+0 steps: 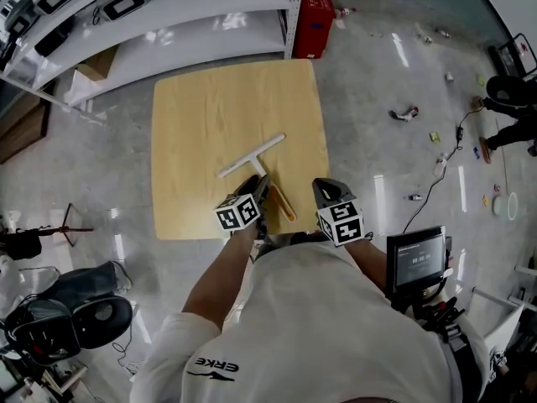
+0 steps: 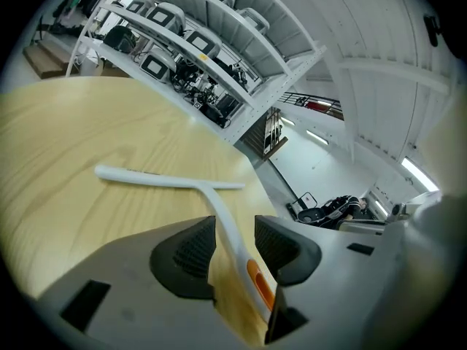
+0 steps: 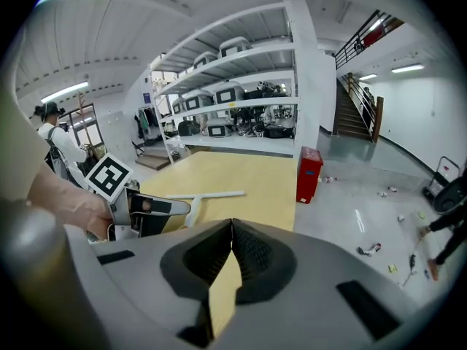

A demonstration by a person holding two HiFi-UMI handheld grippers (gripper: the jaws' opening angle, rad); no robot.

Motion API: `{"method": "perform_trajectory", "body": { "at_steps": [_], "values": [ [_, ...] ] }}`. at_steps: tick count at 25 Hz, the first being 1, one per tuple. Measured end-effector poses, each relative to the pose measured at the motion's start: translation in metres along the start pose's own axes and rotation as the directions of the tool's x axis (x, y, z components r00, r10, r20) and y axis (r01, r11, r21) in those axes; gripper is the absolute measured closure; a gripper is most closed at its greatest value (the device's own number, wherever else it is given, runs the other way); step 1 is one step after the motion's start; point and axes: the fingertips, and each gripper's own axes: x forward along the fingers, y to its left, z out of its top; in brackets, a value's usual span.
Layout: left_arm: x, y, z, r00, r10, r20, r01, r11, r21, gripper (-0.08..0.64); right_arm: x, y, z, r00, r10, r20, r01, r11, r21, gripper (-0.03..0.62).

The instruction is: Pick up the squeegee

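A wooden counter [image 1: 201, 116] stands on a grey floor, with white shelves [image 1: 168, 23] beyond its 12 o'clock edge and a red box [image 1: 315, 8] off its 1 o'clock corner. The squeegee [image 1: 252, 154] lies flat on the counter, in the near half toward 5 o'clock. Its white crossbar [image 1: 239, 164] runs from 8 to 2 o'clock. Its handle runs back toward 5 o'clock and ends in an orange grip [image 1: 285, 206] near the counter's edge.

The left tool [image 1: 260, 185] is over the handle, at 6 o'clock from the crossbar. In the left gripper view, the left tool [image 2: 235, 228] is released, its jaws standing apart with the handle of the squeegee [image 2: 153, 179] passing between them. The handle seems to sit nearer the left pad, but I cannot tell whether it touches. The orange grip lies back behind the pads.

The right tool [image 1: 325, 190] hangs at the counter's 5 o'clock corner, at 3 o'clock from the left one and well apart from the squeegee. In the right gripper view, the right tool [image 3: 232, 228] is clenched on nothing, its pads meeting. That view also shows the counter [image 3: 248, 173], the squeegee [image 3: 219, 193], the left tool [image 3: 179, 208] at 9 o'clock, and the box [image 3: 309, 173] at 1 o'clock.
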Motion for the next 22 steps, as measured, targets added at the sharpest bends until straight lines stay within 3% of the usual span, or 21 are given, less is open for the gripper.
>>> {"method": "perform_trajectory", "body": {
  "at_steps": [3,11,18,22],
  "values": [
    [0.009,-0.003,-0.002,0.999,-0.014,-0.03,0.014,1.0,-0.006,0.417,0.0,-0.004,-0.002,1.0,-0.006,-0.001,0.006,1.0,0.007,0.589],
    [0.016,0.011,-0.013,0.983,0.052,-0.174,-0.061,0.997,-0.048,0.417,0.003,-0.003,-0.001,1.0,-0.022,0.013,0.022,0.999,0.033,0.588],
    [0.027,0.011,-0.012,0.976,0.041,-0.213,-0.055,0.996,-0.063,0.42,0.003,-0.009,-0.001,0.999,-0.042,0.017,0.041,0.998,0.053,0.588],
    [0.027,0.01,-0.012,0.978,0.017,-0.207,-0.038,0.994,-0.098,0.457,0.002,-0.011,-0.001,0.999,-0.043,0.023,0.042,0.997,0.057,0.588]
  ]
}}
